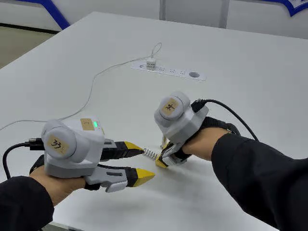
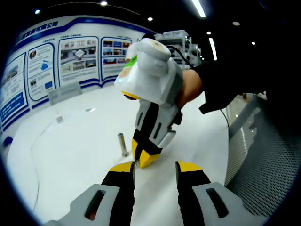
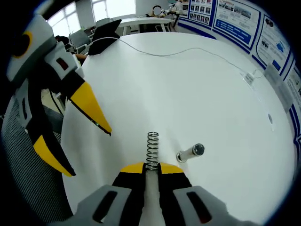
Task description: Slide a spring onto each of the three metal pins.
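A short metal spring (image 3: 152,148) sticks out forward from my right gripper (image 3: 150,168), which is shut on its near end. In the head view the spring (image 1: 150,154) lies level just above the white table (image 1: 240,96), between the right gripper (image 1: 161,162) and the upper finger of my left gripper (image 1: 148,162). The left gripper (image 2: 155,167) is open with nothing in it, its yellow tips facing the right gripper (image 2: 146,157). One metal pin (image 3: 190,153) stands on the table right of the spring; it also shows as pin (image 2: 123,143) and pin (image 1: 163,142).
A flush socket panel (image 1: 168,71) with a white plug (image 1: 151,63) sits further back on the table, and a thin white cable (image 1: 91,91) runs from it to the left. A grey mesh chair (image 2: 263,155) stands by the near table edge.
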Demonstrator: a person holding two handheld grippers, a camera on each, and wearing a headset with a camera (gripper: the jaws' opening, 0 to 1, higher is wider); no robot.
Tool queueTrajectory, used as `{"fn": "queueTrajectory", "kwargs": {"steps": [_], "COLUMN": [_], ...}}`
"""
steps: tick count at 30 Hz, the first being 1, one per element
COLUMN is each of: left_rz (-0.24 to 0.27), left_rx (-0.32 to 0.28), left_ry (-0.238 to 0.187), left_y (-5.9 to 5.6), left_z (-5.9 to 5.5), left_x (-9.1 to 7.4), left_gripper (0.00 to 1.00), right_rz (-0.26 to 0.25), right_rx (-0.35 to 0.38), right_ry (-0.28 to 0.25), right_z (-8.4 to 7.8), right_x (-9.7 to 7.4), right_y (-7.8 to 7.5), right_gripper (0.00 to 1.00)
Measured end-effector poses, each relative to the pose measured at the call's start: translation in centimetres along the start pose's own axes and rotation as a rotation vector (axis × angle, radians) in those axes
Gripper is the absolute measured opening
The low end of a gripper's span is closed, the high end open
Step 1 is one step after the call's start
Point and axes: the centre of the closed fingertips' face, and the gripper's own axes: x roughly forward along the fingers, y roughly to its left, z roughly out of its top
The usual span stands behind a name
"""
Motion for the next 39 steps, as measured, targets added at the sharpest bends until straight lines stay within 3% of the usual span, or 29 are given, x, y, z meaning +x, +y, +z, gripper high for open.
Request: {"fn": "queueTrajectory", "kwargs": {"steps": [6, 19, 24, 39], "left_rz": [-0.004, -0.037, -0.060, -0.108], "left_rx": [0.009, 0.048, 0.085, 0.186], "left_ry": [0.007, 0.029, 0.030, 0.046], "left_y": [-0.1, -1.0, -1.6, -2.7], "left_z": [-0.1, -0.2, -0.1, -0.3], "left_x": [0.1, 0.6, 0.7, 0.9], "left_gripper": [0.35, 0.34, 0.29, 0.13], "right_rz": [0.036, 0.148, 0.174, 0.203], "right_rx": [-0.040, -0.196, -0.252, -0.290], "right_ry": [0.008, 0.071, 0.103, 0.138], "right_z": [-0.4, -1.0, -1.1, -0.9], "right_x": [-1.9, -6.0, -6.5, -7.6], "right_y": [0.7, 4.4, 5.5, 6.5], "right_gripper": [0.11, 0.11, 0.11, 0.11]}}
